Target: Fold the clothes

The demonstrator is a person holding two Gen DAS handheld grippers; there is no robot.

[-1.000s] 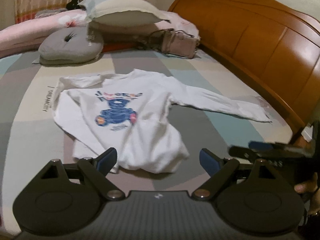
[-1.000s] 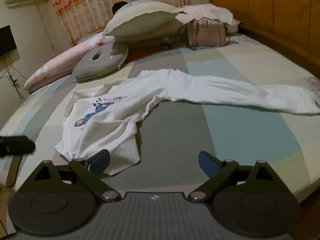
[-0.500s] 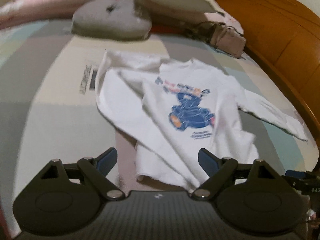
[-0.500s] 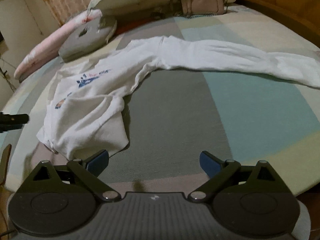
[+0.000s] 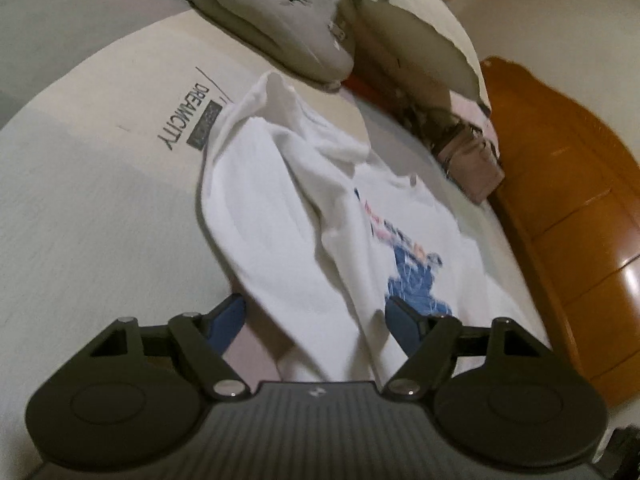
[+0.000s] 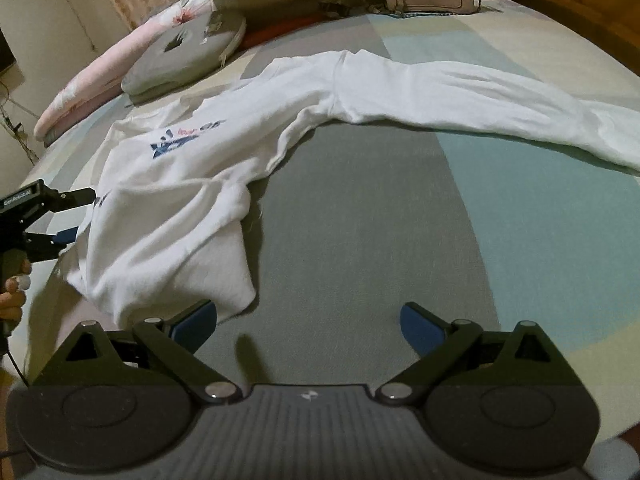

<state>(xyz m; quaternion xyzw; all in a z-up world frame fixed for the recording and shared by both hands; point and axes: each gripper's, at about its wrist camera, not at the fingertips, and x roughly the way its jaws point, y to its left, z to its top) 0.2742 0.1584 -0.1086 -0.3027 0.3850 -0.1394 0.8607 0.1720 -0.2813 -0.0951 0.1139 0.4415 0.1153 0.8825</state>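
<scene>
Left wrist view has the left tongs (image 5: 316,316) low over the near edge of a white sweatshirt (image 5: 288,220) that lies spread on the bed (image 5: 80,184). Their jaws are closing, with a fold of the sweatshirt's hem and side lying between the two blue pads (image 5: 228,320); the pads are not yet pressing on the cloth. Ahead of these tongs and a little to the right sits the blue printed figure (image 5: 416,276) on the chest. Farther ahead, past the garment, lie a grey cushion (image 5: 280,20) and a large pillow (image 5: 412,36), with a pinkish handbag (image 5: 472,160) to the right against the wooden headboard (image 5: 568,216). Printed lettering (image 5: 184,116) on the bedsheet runs ahead and to the left of the tongs.

Right wrist view shows the right tongs (image 6: 308,320) spread wide above the grey patch of the bedsheet, nothing between their jaws. The crumpled bottom corner of the sweatshirt lies just beside their left finger (image 6: 192,320), and whether the two touch cannot be told. One long sleeve (image 6: 480,104) stretches across ahead of them and off to the right. At the far left of this view the left tongs reach the garment's edge, with a person's hand (image 6: 12,300) below them.
</scene>
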